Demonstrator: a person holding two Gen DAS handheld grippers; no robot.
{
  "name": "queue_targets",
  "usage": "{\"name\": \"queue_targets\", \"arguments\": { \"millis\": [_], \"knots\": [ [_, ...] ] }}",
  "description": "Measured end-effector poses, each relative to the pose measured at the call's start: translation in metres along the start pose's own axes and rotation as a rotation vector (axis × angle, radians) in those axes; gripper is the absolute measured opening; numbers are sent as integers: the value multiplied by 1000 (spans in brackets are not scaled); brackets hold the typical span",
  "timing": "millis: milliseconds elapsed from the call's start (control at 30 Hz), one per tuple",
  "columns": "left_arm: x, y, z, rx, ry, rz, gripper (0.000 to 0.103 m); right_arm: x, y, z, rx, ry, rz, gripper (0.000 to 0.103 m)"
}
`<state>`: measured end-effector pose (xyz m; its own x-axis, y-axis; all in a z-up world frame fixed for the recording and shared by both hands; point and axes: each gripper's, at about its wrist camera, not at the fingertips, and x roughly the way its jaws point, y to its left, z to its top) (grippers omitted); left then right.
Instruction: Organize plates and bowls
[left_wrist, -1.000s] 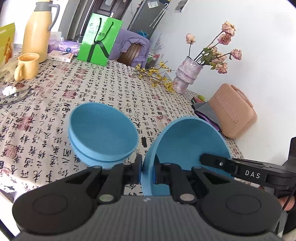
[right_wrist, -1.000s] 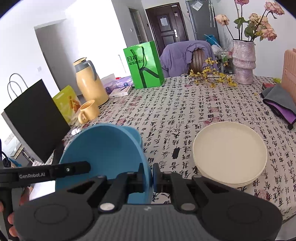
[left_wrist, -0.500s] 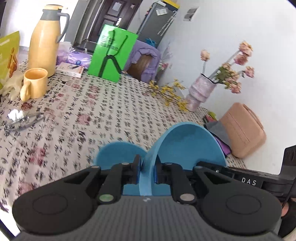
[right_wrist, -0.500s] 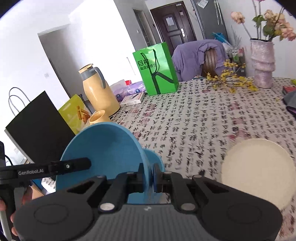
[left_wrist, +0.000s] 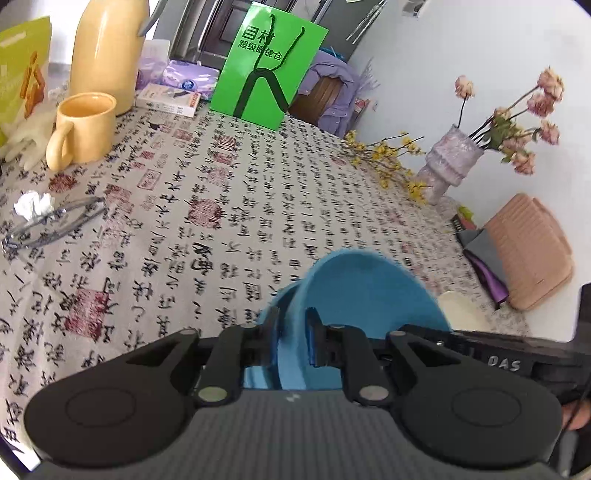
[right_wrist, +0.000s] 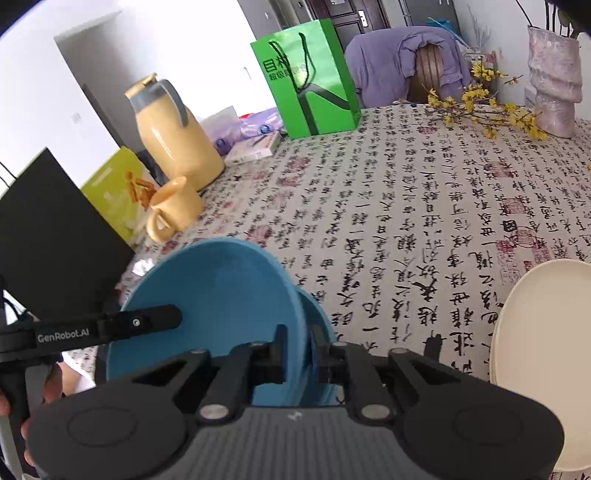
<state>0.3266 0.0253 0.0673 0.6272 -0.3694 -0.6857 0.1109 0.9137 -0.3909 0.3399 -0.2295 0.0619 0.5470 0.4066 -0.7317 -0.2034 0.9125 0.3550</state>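
Bowls number two, both blue: one tilted blue bowl (left_wrist: 369, 295) is sitting on edge above a second blue bowl (right_wrist: 319, 321) that is peeking out behind it, low over the patterned tablecloth (left_wrist: 229, 206). One stack of cream plates (right_wrist: 543, 332) is lying to the right, well apart from them. The left gripper (left_wrist: 290, 336) is pinching the tilted bowl's rim, fingers narrowly parted around it. The right gripper (right_wrist: 297, 350) is gripping the opposite rim the same way. One yellow mug (left_wrist: 83, 129) is standing beside one yellow thermos (left_wrist: 107, 51).
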Motion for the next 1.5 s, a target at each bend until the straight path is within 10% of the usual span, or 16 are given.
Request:
{"name": "queue_targets", "arguments": {
  "millis": [300, 533, 800, 1500],
  "knots": [
    [-1, -3, -4, 53, -32, 16, 18, -5, 0, -5, -42, -39, -25, 29],
    [-20, -14, -12, 105, -92, 39, 40, -28, 4, -8, -84, -95, -41, 40],
    [-60, -32, -30, 228, -298, 154, 86, -81, -20, -31, -171, -319, -243, 89],
    [-82, -57, -63, 309, -498, 188, 102, -130, -49, -68, -149, -544, -363, 96]
  ]
}}
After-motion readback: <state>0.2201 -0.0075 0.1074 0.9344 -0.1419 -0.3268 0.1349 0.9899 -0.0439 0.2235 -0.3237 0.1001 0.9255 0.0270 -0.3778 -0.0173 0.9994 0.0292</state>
